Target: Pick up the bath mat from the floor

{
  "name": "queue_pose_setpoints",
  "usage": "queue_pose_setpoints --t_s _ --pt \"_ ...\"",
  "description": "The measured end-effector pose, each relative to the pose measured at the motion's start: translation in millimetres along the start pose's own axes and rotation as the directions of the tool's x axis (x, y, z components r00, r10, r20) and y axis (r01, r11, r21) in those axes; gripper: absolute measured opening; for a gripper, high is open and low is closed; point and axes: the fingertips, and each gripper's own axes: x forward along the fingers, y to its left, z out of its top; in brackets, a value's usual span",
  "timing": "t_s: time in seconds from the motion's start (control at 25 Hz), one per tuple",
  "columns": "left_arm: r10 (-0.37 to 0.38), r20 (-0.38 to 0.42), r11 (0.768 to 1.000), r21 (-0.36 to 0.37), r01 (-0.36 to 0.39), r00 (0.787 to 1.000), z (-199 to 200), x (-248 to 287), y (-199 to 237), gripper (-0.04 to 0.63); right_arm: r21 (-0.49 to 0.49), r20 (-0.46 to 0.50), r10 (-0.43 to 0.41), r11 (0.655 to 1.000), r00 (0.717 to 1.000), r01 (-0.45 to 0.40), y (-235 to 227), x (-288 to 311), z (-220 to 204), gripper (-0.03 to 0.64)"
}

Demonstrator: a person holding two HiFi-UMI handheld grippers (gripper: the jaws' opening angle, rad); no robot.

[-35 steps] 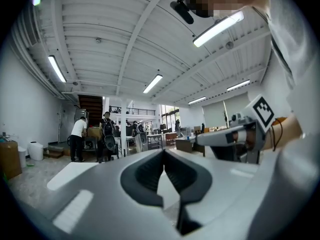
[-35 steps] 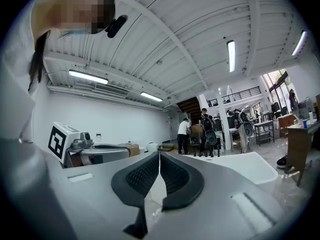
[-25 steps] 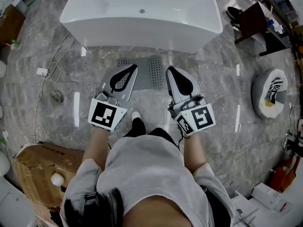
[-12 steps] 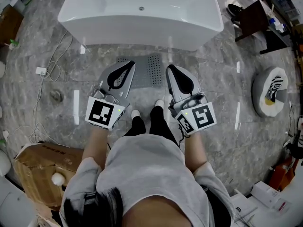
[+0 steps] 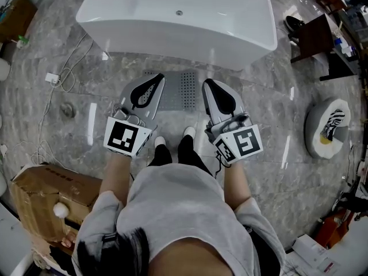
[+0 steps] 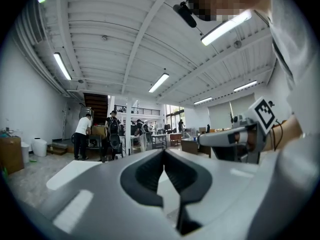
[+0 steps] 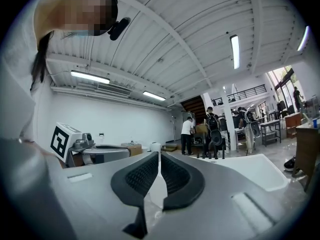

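The bath mat (image 5: 180, 88) is a grey perforated sheet lying flat on the marble floor just in front of the white bathtub (image 5: 172, 16). My left gripper (image 5: 156, 78) hangs over the mat's left part and hides it; its jaws are shut with nothing between them. My right gripper (image 5: 208, 84) is held level with it, just right of the mat, also shut and empty. Both gripper views look out across the hall, not at the floor: the left gripper (image 6: 163, 151) and the right gripper (image 7: 159, 154) each show their pads closed together.
A cardboard box (image 5: 46, 197) stands at my lower left. A white cable with a plug strip (image 5: 53, 79) and a floor drain (image 5: 68, 109) lie left of the mat. A round white basket (image 5: 328, 122) sits at the right, a dark chair (image 5: 316, 39) beyond it. People (image 6: 81, 134) stand far off.
My second foot has stepped forward beside the first, and my view has shifted a little toward the tub. Both grippers keep their pose and stay shut.
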Motion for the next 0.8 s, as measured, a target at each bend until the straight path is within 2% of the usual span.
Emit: queue_pose_setpoints --t_s 0.8 --pt "0.179 -0.014 0.984 -0.005 -0.179 0.984 -4.7 76.7 6.0 0.002 -0.009 -0.014 0.153 0.988 0.988 -0.153 -93.1 37.8 4.2 0.026"
